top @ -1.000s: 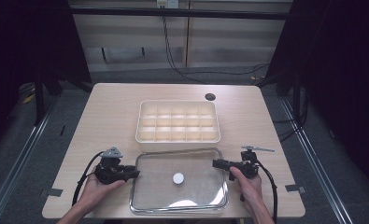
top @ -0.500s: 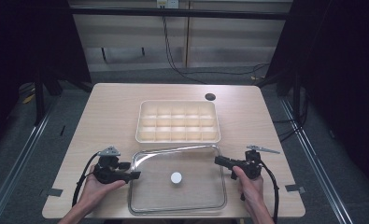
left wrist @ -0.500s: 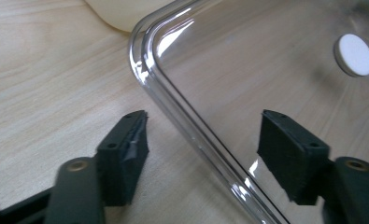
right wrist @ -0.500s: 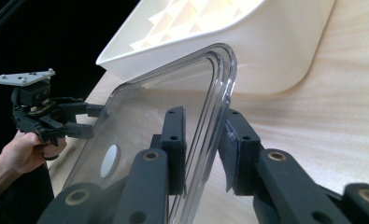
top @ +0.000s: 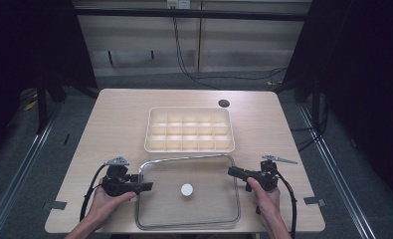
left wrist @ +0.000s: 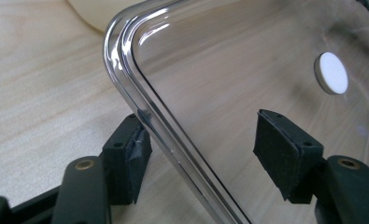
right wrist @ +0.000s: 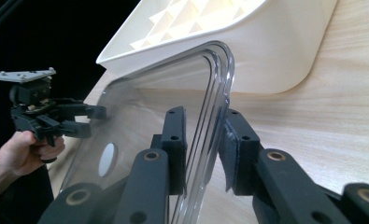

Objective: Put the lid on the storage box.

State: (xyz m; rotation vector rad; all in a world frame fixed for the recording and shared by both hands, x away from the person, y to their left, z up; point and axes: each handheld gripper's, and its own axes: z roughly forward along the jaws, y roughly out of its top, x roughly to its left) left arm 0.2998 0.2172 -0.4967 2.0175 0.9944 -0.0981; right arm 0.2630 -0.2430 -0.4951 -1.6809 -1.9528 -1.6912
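The clear lid (top: 188,189) lies flat on the table (top: 114,124), just before the cream divided tray (top: 189,129). The right gripper (top: 234,172) clamps its right rim. The left gripper (top: 147,186), its jaws just opened then narrowing slightly, straddles the left rim unpressed.

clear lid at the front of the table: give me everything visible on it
The clear lid is a rounded rectangle of see-through plastic with a raised double-ridged rim and a small white round disc near its middle. It lies roughly flat on the wooden table, just in front of the cream compartment tray. The right gripper is shut on its right rim. The left gripper straddles the left rim, fingers open, having just been opening.
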